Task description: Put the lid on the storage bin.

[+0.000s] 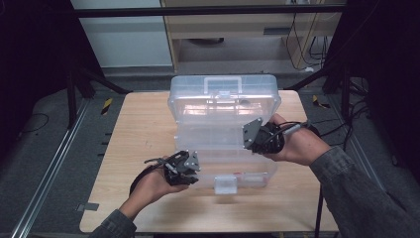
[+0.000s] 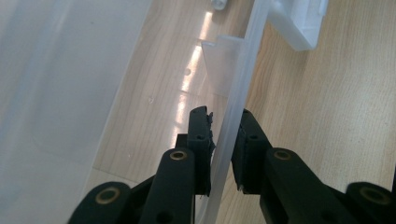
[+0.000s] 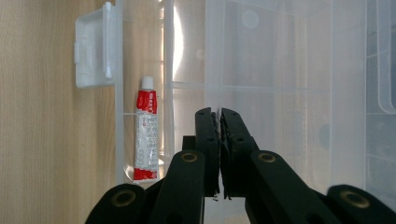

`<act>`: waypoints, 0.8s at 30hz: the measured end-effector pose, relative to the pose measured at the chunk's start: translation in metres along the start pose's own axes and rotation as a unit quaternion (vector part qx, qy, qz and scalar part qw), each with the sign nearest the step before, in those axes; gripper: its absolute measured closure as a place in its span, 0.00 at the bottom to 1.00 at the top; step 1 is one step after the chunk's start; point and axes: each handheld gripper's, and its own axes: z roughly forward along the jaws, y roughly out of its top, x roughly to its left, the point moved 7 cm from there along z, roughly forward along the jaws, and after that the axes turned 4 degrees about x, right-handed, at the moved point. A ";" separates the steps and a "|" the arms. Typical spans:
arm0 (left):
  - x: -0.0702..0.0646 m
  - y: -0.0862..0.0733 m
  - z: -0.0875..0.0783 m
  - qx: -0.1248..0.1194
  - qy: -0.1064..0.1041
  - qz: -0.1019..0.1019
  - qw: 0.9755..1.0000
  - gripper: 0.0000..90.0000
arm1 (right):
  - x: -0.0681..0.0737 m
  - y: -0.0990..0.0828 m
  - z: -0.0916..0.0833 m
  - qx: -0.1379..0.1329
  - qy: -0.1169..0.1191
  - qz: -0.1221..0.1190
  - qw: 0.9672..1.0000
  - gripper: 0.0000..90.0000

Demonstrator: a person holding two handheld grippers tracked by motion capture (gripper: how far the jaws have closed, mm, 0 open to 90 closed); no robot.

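A clear plastic organiser box lies open on the wooden table, its lid raised at the back. My left gripper is at the box's front left corner. In the left gripper view its jaws are shut on the thin clear front wall, one jaw inside and one outside. My right gripper is at the box's right side, and its jaws are shut on a thin clear edge of the inner tray. A red and white tube lies in a front compartment.
The box's white latch juts from the front wall near the table's front edge and appears as the latch in the right gripper view. A carry handle tops the lid. Bare wood lies left of the box. Dark stands and cables surround the table.
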 end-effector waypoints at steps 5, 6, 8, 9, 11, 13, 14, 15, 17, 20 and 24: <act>-0.001 0.000 -0.016 -0.045 -0.008 -0.017 0.999 0.78 | 0.000 0.000 0.000 0.000 0.000 0.000 1.000 0.96; -0.002 -0.001 -0.022 -0.055 -0.008 -0.021 0.998 0.76 | -0.001 0.000 0.000 -0.001 0.000 0.000 1.000 0.96; -0.005 0.000 -0.031 -0.076 -0.014 -0.025 0.997 0.73 | 0.000 0.000 0.000 0.000 0.000 0.000 1.000 0.96; -0.006 0.001 -0.035 -0.087 -0.015 -0.027 0.996 0.73 | 0.000 0.000 0.000 0.000 -0.001 -0.001 1.000 0.96; -0.010 0.002 -0.047 -0.111 -0.022 -0.030 0.993 0.74 | 0.000 0.000 0.000 0.000 -0.002 0.000 1.000 0.96; -0.012 0.004 -0.056 -0.127 -0.031 -0.035 0.991 0.77 | 0.000 0.000 0.000 -0.001 -0.002 0.002 1.000 0.96; -0.013 0.003 -0.062 -0.131 -0.032 -0.037 0.990 0.78 | 0.000 -0.001 0.000 -0.001 -0.002 0.002 1.000 0.96; -0.012 0.003 -0.066 -0.135 -0.032 -0.041 0.989 0.80 | 0.000 -0.001 0.000 -0.002 -0.002 0.002 1.000 0.96; -0.011 0.003 -0.077 -0.147 -0.032 -0.049 0.987 0.85 | 0.000 -0.001 0.000 -0.003 -0.003 0.004 1.000 0.96; -0.006 0.003 -0.091 -0.162 -0.029 -0.059 0.985 0.94 | 0.000 -0.001 0.000 -0.003 -0.004 0.004 1.000 0.96; 0.005 0.003 -0.109 -0.188 0.002 -0.088 0.978 0.98 | 0.001 -0.001 0.000 -0.003 -0.006 0.004 1.000 0.96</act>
